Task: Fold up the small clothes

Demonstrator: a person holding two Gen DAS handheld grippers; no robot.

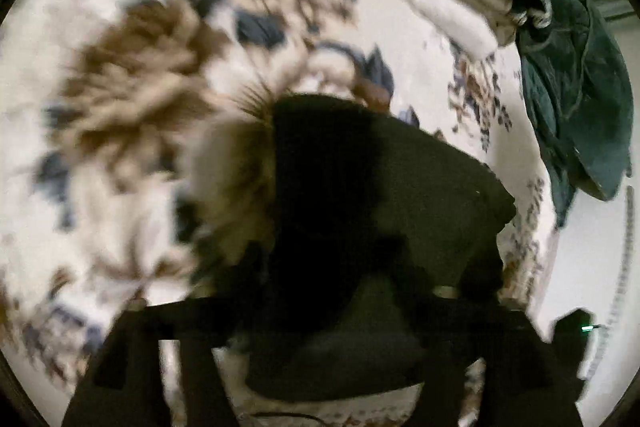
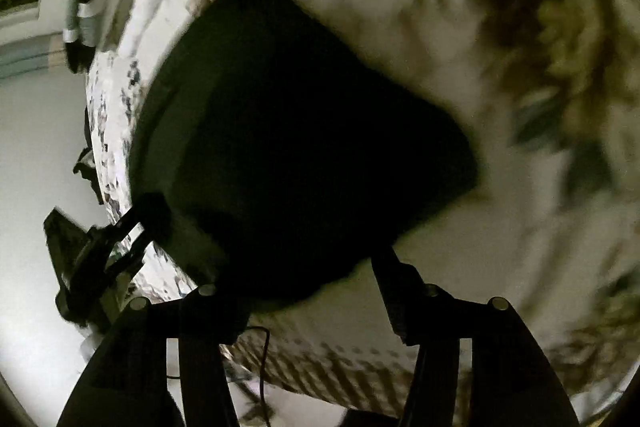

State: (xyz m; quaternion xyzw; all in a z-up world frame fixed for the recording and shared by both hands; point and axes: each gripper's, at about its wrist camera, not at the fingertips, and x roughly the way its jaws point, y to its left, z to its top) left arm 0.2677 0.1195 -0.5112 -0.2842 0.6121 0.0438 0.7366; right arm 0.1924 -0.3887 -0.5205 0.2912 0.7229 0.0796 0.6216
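While the dark garment lies on the floral bedspread, the right gripper is spread wide at its near edge; the left gripper's grip I cannot tell. Best to align the edges before pressing flat.

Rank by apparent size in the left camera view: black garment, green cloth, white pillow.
1. black garment, though it is closest to the camera
2. green cloth
3. white pillow

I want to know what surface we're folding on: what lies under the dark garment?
The dark garment lies on a floral bedspread, white with brown and blue print, showing all around it. The part directly beneath is covered.
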